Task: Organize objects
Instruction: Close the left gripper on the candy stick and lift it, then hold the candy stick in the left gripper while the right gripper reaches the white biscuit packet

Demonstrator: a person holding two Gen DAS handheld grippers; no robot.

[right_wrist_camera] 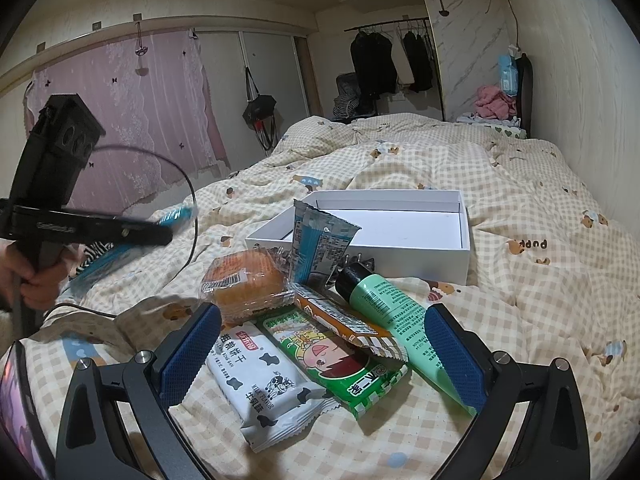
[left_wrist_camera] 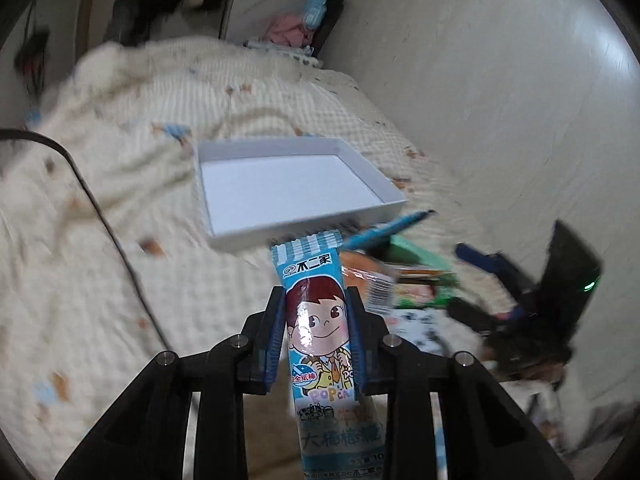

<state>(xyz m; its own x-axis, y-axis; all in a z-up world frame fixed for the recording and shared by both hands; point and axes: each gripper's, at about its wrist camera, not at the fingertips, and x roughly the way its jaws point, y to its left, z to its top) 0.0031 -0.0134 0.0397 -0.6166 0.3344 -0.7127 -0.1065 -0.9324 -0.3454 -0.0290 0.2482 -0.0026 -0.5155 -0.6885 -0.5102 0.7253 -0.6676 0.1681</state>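
Note:
My left gripper (left_wrist_camera: 316, 304) is shut on a blue lollipop packet (left_wrist_camera: 310, 276) with a cartoon child's face, held upright above the bed. Beyond it lies the empty white box (left_wrist_camera: 288, 188). In the right wrist view a hand holds that gripper (right_wrist_camera: 160, 232) up at the left, and the blue packet (right_wrist_camera: 178, 213) is blurred in it. My right gripper (right_wrist_camera: 322, 312) stands open low over the snack pile: a wrapped bun (right_wrist_camera: 244, 280), a white milk biscuit packet (right_wrist_camera: 264, 384), a green snack packet (right_wrist_camera: 340, 372), an orange packet (right_wrist_camera: 340, 318), a green tube (right_wrist_camera: 392, 308) and a blue-grey packet (right_wrist_camera: 316, 244).
Everything lies on a checked quilt (right_wrist_camera: 500, 208) over a bed. A black cable (right_wrist_camera: 192, 216) loops from the left gripper across the quilt. A wall (right_wrist_camera: 580, 100) runs along the bed's right side. Clothes (right_wrist_camera: 494, 102) are heaped at the bed's far end.

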